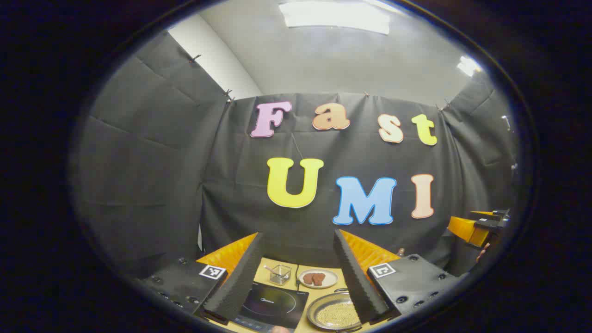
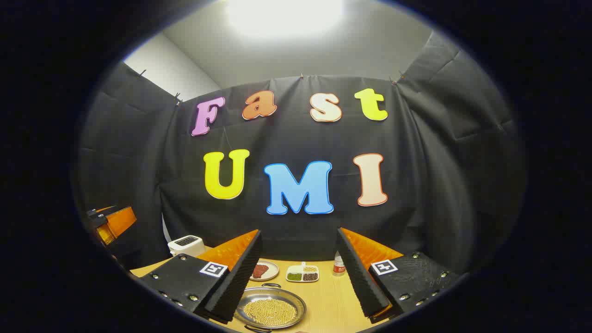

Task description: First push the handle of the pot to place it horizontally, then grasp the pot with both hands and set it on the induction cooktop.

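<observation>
Pale wood of the table point(image 2: 329, 300), with the pot point(image 2: 270, 311) sitting low on it: a shallow metal pan, wide-rimmed, full of small yellowish grains. Seen in the right gripper view between the fingers, nearer the left one, one loop handle at its far rim and another at its near rim. Right gripper point(image 2: 296, 282) spread wide, gripping nothing, held above the table and clear of the pot. Beyond the pot, a small plate of reddish meat point(image 2: 261, 270), a divided white dish point(image 2: 303, 274) of green, yellow and dark grains just to its right, then a small bottle point(image 2: 339, 264) with a red band. Farther left, near the cloth wall, a white toaster point(image 2: 186, 244).

In the left gripper view, same pot point(image 1: 334, 312) at the bottom, partly hidden behind the right-hand finger. Just to its left, close beside it, the black induction cooktop point(image 1: 274, 305), flat on the table point(image 1: 323, 292), nothing on it. Behind the cooktop, a clear glass container point(image 1: 280, 274) with a utensil inside; beside that, the plate of meat point(image 1: 318, 278). Left gripper point(image 1: 296, 277) likewise wide apart, nothing between the fingers, above the table. Other gripper point(image 1: 478, 226) visible at the far right edge, well off to the side; its own state impossible to tell from here.
</observation>
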Available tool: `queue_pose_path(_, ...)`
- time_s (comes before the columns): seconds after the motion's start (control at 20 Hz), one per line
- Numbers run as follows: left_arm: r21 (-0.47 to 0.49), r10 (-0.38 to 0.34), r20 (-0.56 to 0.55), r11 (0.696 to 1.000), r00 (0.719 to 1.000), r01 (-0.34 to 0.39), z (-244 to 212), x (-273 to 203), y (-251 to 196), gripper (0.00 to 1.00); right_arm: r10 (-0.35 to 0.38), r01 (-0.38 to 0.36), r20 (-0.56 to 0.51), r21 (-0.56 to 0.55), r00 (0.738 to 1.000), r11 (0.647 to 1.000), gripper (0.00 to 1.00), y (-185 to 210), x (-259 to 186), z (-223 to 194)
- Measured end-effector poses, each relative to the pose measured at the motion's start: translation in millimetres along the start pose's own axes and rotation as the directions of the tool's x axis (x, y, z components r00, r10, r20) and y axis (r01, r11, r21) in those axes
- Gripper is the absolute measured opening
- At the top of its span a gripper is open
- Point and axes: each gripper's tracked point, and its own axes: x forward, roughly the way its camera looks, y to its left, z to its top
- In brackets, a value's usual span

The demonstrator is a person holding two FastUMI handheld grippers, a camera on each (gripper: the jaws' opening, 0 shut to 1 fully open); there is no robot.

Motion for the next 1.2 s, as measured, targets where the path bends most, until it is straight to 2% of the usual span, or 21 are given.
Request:
queue_pose_path(0.05,-0.002,-0.007,0.001,1.0,1.0,0.007,1,-1,-3,0.96,0.006,-0.006,0.005,-0.004,1.0,1.0,0.97,1,1,1)
queue_pose_path(0.1,-0.001,-0.011,0.003,1.0,1.0,0.011,3,0,-5,0.96,0.007,-0.007,0.008,-0.005,1.0,1.0,0.92,2,1,1)
queue_pose_path(0.15,0.003,-0.012,0.006,1.0,1.0,0.012,4,0,-5,0.97,0.005,-0.005,0.008,-0.005,1.0,1.0,0.92,2,1,0)
queue_pose_path(0.2,0.01,-0.014,0.013,1.0,1.0,0.014,6,1,-5,0.95,0.004,-0.004,0.011,-0.006,1.0,1.0,0.97,2,1,1)
queue_pose_path(0.5,0.01,-0.039,0.021,0.999,0.999,0.039,11,4,-14,0.96,-0.005,0.006,0.03,-0.016,1.0,1.0,0.97,0,3,8)
queue_pose_path(0.55,0.01,-0.042,0.025,0.999,0.999,0.041,13,5,-15,0.94,-0.004,0.004,0.029,-0.015,1.0,1.0,0.92,0,2,7)
queue_pose_path(0.6,0.011,-0.044,0.026,0.999,0.999,0.044,13,4,-15,0.97,-0.003,0.003,0.027,-0.016,1.0,1.0,0.97,1,2,7)
queue_pose_path(1.2,0.028,-0.05,0.01,0.998,0.999,0.05,10,4,-18,0.99,-0.01,0.01,0.001,-0.022,1.0,1.0,0.97,-7,8,-2)
